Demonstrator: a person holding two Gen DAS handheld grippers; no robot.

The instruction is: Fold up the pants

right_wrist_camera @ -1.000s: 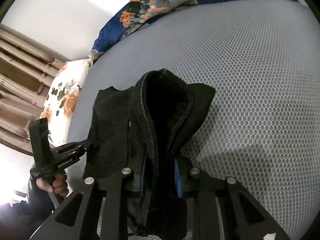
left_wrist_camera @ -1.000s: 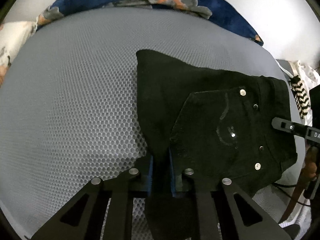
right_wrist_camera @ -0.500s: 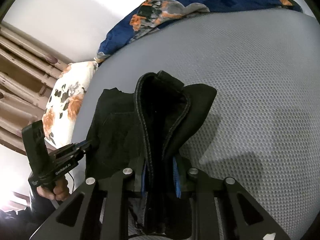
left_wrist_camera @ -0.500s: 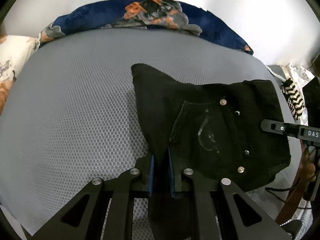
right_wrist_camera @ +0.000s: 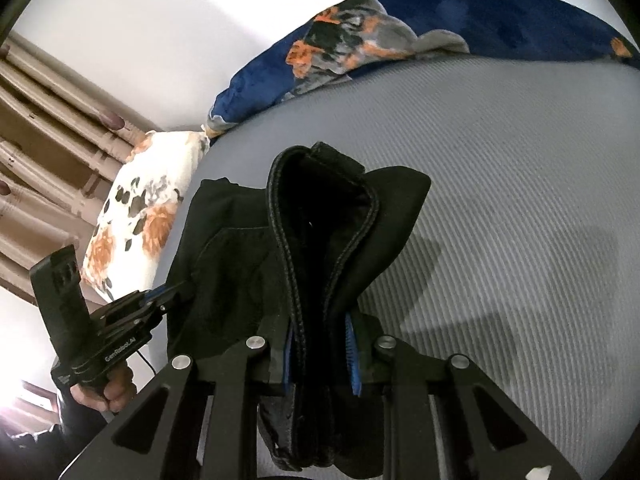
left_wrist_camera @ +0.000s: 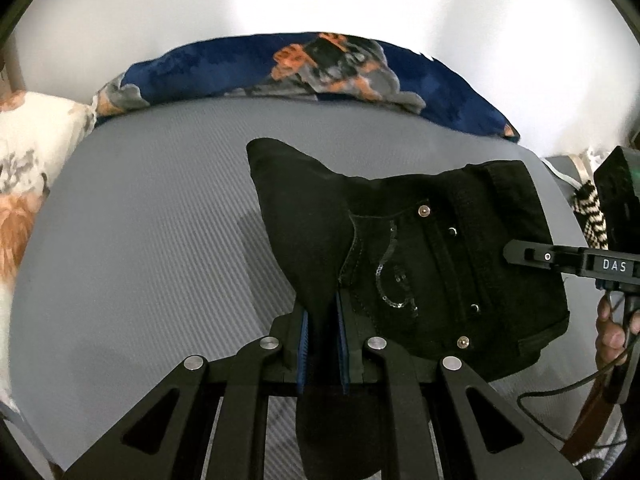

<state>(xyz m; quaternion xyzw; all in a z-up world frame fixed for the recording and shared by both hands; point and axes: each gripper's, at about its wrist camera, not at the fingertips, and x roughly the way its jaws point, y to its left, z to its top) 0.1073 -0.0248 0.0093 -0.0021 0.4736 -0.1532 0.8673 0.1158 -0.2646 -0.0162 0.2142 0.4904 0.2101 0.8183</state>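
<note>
Since the earlier frame both grippers had risen, lifting the pants point(left_wrist_camera: 420, 264) higher above the grey bed point(left_wrist_camera: 160, 240), which had dropped away beneath. The pants hung stretched between the two, long axis running left to right. The left gripper point(left_wrist_camera: 322, 344) had its fingers clamped on the seat fold; the right gripper point(right_wrist_camera: 320, 354) had its fingers clamped on the bunched waistband, equally near.
</note>
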